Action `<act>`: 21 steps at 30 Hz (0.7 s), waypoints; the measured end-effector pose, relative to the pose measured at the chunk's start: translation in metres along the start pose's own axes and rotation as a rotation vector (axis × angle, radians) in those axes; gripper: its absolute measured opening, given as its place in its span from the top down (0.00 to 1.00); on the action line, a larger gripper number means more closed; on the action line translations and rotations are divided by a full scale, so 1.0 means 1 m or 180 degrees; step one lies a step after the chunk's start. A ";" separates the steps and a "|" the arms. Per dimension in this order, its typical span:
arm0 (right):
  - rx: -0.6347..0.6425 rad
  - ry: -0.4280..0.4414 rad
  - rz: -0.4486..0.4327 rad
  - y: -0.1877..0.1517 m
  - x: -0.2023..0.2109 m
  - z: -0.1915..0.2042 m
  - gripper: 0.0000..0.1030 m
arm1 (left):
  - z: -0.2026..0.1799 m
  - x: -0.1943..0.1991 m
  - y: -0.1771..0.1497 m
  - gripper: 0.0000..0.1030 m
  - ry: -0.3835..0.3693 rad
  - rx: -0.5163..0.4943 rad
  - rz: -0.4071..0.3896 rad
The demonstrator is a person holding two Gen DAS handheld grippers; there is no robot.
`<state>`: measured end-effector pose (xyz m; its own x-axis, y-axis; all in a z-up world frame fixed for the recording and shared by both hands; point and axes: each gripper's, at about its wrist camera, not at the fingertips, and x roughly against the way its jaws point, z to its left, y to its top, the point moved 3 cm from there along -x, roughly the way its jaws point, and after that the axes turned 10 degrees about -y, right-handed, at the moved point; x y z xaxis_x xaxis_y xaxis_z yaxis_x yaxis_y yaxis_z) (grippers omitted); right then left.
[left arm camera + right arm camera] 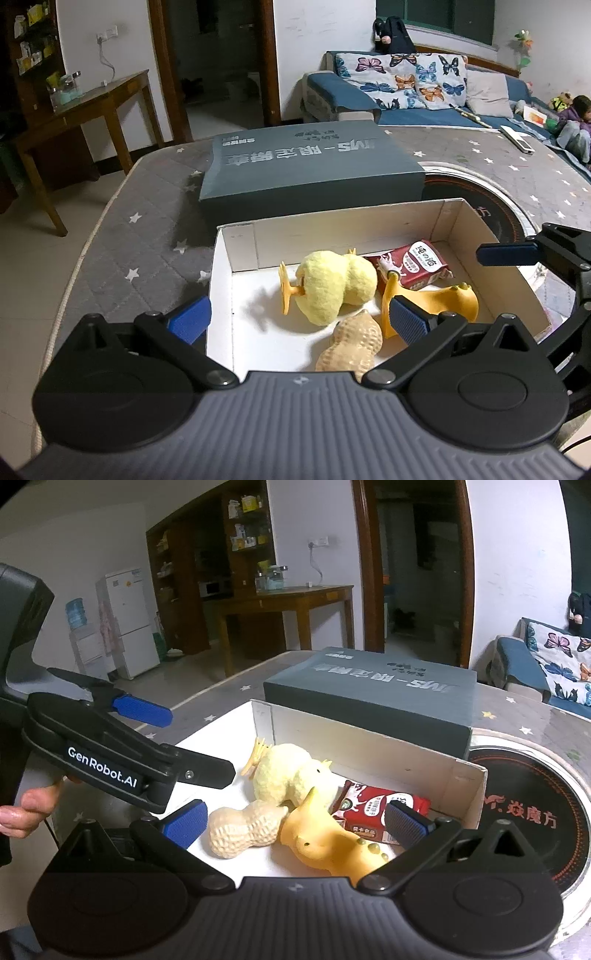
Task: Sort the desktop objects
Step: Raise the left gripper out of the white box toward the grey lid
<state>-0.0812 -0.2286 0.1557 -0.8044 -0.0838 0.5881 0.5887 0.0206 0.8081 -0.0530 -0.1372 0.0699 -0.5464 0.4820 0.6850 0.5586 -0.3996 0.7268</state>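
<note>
I count four things inside the white open box [236, 258]: one fluffy yellow chick toy [334, 286], one peanut-shaped toy [354, 345], one orange rubber dinosaur [439, 299] and one red snack packet [421, 264]. The chick lies on its side near the middle of the box, with its orange feet toward the left wall. The peanut lies just beside it, closer to the near edge of the box. The dinosaur touches the peanut in the right wrist view, and the red packet sits behind it, toward the far right corner of the box.

My left gripper [299, 319] hovers over the near edge of the box with its two blue pads wide apart, and nothing is between them. My right gripper [295, 821] is also spread open and empty, above the peanut and the dinosaur.

Behind the far wall of the box there is one dark grey flat box [310, 166], touching it or very near. Both boxes stand on a table with a grey star-pattern cover [147, 229]. One round black cooker plate [524, 805] sits at the right of the white box.
</note>
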 end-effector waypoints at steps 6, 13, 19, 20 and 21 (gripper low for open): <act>-0.0066 -0.0090 0.0046 0.003 -0.002 -0.004 0.00 | 0.000 0.000 0.005 0.00 0.0040 0.0005 -0.0020; -0.0126 -0.0147 0.0053 0.010 -0.002 -0.008 0.00 | 0.001 -0.003 0.013 0.00 0.0118 -0.0003 -0.0023; -0.0131 -0.0172 0.0090 0.016 -0.004 -0.010 0.00 | 0.004 -0.006 0.019 0.00 0.0184 -0.0010 0.0009; -0.0131 -0.0179 0.0097 0.017 -0.004 -0.010 0.00 | 0.004 -0.007 0.020 0.00 0.0207 -0.0025 0.0022; -0.0129 -0.0185 0.0103 0.017 -0.005 -0.011 0.00 | 0.004 -0.008 0.021 0.00 0.0222 -0.0036 0.0026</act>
<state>-0.0664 -0.2385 0.1666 -0.7874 -0.0258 0.6158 0.6163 -0.0181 0.7873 -0.0343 -0.1462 0.0796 -0.5842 0.4232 0.6925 0.5564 -0.4123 0.7214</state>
